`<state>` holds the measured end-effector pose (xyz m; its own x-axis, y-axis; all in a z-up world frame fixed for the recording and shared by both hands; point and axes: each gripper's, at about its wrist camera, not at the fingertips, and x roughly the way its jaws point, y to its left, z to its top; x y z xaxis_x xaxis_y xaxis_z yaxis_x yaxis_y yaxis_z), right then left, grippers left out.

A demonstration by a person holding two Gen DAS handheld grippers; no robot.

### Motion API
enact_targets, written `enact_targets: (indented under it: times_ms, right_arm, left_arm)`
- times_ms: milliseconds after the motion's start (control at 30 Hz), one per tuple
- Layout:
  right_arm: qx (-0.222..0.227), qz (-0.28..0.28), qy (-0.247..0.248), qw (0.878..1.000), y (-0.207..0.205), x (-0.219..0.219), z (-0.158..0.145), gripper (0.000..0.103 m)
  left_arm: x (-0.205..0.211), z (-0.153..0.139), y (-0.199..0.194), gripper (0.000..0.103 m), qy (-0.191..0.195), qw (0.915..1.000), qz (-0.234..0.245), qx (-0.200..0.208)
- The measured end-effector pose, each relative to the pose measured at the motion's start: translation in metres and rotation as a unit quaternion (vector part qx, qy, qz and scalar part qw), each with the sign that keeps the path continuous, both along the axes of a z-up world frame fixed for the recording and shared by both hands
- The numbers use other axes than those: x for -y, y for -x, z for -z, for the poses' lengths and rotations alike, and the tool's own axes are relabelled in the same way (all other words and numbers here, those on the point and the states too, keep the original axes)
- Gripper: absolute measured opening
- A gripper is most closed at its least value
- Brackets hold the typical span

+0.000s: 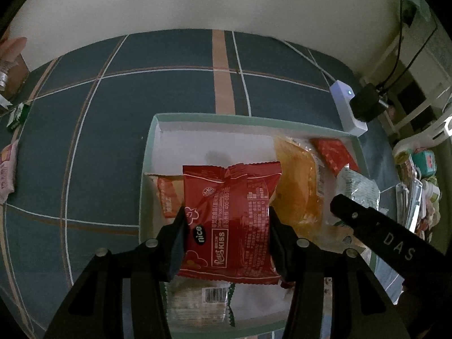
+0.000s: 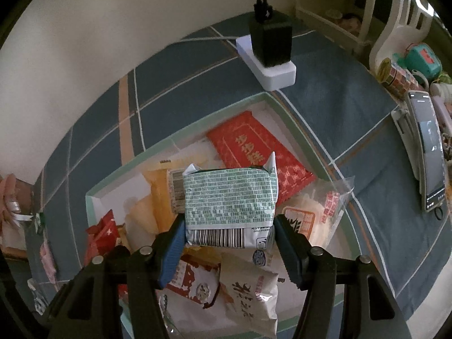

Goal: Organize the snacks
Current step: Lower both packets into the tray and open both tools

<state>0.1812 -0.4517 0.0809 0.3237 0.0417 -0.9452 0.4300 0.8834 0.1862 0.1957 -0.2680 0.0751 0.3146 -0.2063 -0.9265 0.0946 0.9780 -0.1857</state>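
Gripping a glossy red snack packet (image 1: 230, 220), the left tool (image 1: 226, 240) hangs over the shallow white box (image 1: 158, 152); the right tool (image 2: 228, 243) clamps a crinkly silver-green packet (image 2: 230, 197) above it too. Slick foil could slip, I judge, or land crooked on pillowy packets ahead.

Both tools are matte black plastic with angular, V-shaped arms. The left gripper (image 1: 227, 237) has round silver screws on its arms and dark blue-grey ribbed pads. The right gripper (image 2: 228, 243) shows the same silver screws and brighter blue ribbed pads (image 2: 169, 254). Its housing bears pale "DAS" lettering.
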Motion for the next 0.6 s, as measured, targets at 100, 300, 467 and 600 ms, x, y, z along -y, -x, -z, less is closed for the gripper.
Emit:
enact_targets:
  times_ms: [100,300,467,600]
  right_arm:
    - [-0.011,-0.006,0.003,1.000,-0.0011,-0.0027,0.0025,0.065]
    - [-0.024,-0.012,0.005,1.000,-0.0028,-0.0067,0.0047,0.065]
    - [-0.032,-0.012,0.008,0.999,-0.0059,-0.0083,0.0060,0.069]
    - [-0.035,-0.012,0.010,0.999,-0.0070,-0.0079,0.0050,0.075]
  left_arm:
    - [0.0010,0.0004,0.0010,0.053,0.000,1.0000,0.002,-0.001]
    - [0.0042,0.0053,0.0005,0.053,-0.003,1.0000,0.003,-0.008]
    - [0.0057,0.0054,-0.0009,0.054,-0.008,0.9999,0.001,-0.006]
    - [0.0054,0.0053,-0.0009,0.061,-0.005,1.0000,0.003,-0.007]
